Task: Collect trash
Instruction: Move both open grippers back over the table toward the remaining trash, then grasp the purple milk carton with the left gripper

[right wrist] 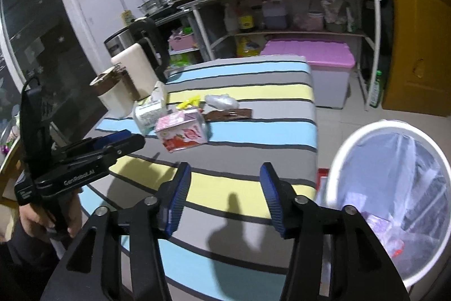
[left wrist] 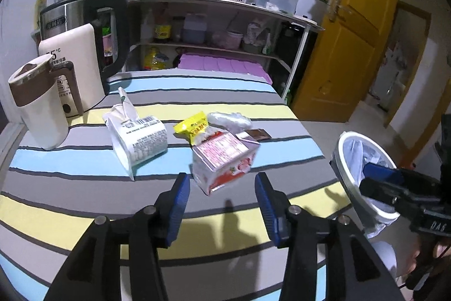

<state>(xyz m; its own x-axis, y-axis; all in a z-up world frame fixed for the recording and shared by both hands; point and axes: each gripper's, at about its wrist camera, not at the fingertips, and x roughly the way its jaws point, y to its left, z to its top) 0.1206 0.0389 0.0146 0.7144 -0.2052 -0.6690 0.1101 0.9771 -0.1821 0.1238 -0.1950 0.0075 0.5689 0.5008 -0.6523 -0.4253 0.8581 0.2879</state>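
Trash bin (right wrist: 338, 160) with plastic liner (right wrist: 406, 174) holds pinkish wrappers (right wrist: 377, 224).

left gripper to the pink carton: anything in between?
Nothing visible. The left gripper is open with the pink carton lying straight ahead on bare striped cloth. The tissue pack sits off to its left, apart from the carton.

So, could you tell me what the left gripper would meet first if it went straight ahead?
Probably the pink carton: it lies directly ahead of the open left gripper, though depth is hard to judge.

Glossy carton (left wrist: 225, 162) (printed); matt cloth tablecloth (left wrist: 84, 177).
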